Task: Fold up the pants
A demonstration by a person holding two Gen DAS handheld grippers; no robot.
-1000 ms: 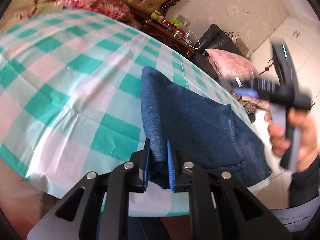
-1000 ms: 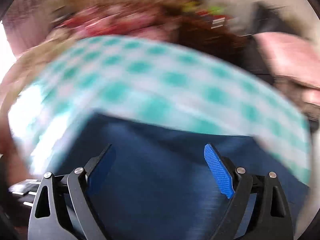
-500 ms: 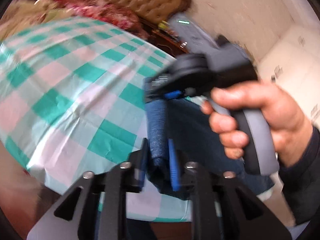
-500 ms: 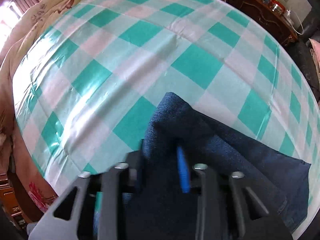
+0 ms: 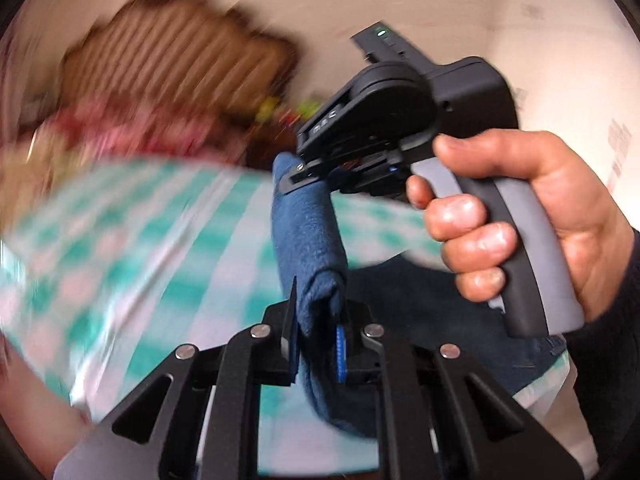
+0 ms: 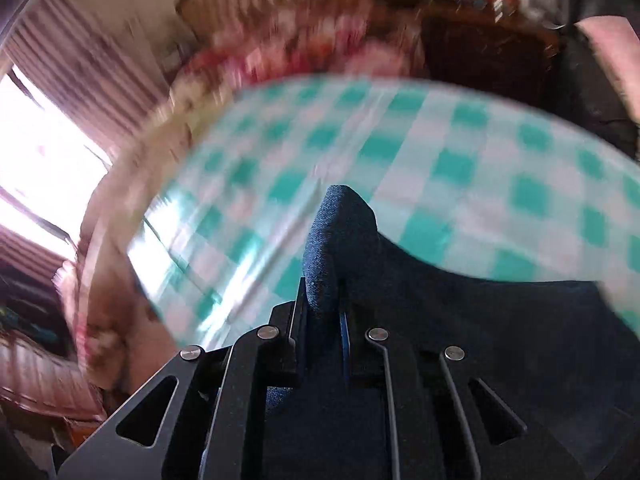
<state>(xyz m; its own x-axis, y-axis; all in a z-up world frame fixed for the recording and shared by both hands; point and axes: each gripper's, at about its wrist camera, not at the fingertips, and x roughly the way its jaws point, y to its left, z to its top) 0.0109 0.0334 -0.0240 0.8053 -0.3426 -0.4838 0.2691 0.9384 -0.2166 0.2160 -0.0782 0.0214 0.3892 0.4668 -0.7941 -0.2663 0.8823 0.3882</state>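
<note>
Left gripper (image 5: 317,326) pinches one thick fold of the dark blue pants (image 5: 308,232) between its blue pads. Beyond it the right gripper (image 5: 304,174), held in the person's right hand (image 5: 520,220), clamps the same fold further along. One pair of pants: the fold stands raised, the rest hanging toward the near edge of the green-and-white checked tablecloth (image 5: 160,240).

From the right wrist, the right gripper (image 6: 323,312) is closed on the fold of pants (image 6: 340,232), above the blurred tablecloth (image 6: 460,168).
</note>
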